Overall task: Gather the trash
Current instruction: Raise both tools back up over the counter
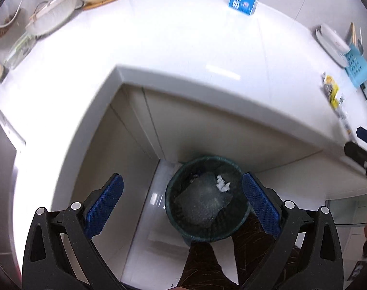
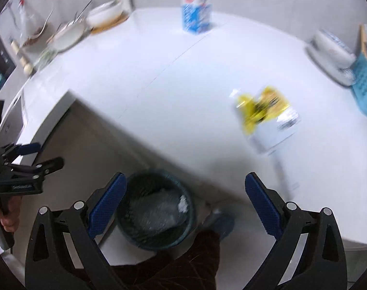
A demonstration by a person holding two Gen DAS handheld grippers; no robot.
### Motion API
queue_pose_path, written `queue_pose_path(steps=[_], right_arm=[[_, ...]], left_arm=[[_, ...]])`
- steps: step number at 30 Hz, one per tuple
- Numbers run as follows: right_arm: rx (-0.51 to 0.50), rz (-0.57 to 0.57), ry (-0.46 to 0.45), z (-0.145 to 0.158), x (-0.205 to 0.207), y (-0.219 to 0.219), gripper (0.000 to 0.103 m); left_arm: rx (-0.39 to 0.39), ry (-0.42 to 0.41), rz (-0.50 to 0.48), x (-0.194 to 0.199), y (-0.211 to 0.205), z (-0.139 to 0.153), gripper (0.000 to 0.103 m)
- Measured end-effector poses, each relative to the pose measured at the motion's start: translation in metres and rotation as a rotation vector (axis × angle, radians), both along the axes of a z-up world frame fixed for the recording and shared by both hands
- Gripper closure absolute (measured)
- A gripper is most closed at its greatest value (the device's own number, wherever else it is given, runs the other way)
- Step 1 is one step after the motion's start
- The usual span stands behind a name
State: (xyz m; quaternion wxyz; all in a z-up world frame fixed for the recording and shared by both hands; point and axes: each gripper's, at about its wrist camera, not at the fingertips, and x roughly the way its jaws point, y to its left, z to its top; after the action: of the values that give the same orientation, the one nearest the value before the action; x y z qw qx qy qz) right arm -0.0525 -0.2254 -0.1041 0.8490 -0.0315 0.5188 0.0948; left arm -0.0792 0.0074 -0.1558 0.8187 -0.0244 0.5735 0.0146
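Left gripper point(image 1: 182, 198) and right gripper point(image 2: 186, 199) both wide, empty; trash bin point(image 1: 207, 198) below, yellow wrapper point(image 2: 265, 113) ahead-right of right gripper.

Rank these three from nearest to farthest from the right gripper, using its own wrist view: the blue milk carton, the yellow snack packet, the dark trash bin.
From the right gripper:
1. Trash bin, on the floor just below the fingers.
2. Yellow snack packet, on the counter, ahead and right.
3. Blue milk carton, standing at the counter's far edge by the wall.
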Motion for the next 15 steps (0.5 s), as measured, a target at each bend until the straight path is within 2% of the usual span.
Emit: queue_pose_path(steps=[5, 15], right_arm=[[-0.043, -0.081, 0.009, -0.002, 0.040, -0.035, 0.008], [-0.058, -0.076, 0.110, -0.035, 0.101, -0.061, 0.009]], left_arm=[[-0.001, -0.014, -0.004, 0.019, -0.005, 0.011, 0.006], [0.002, -0.028, -0.037, 0.077, -0.022, 0.021, 0.006]])
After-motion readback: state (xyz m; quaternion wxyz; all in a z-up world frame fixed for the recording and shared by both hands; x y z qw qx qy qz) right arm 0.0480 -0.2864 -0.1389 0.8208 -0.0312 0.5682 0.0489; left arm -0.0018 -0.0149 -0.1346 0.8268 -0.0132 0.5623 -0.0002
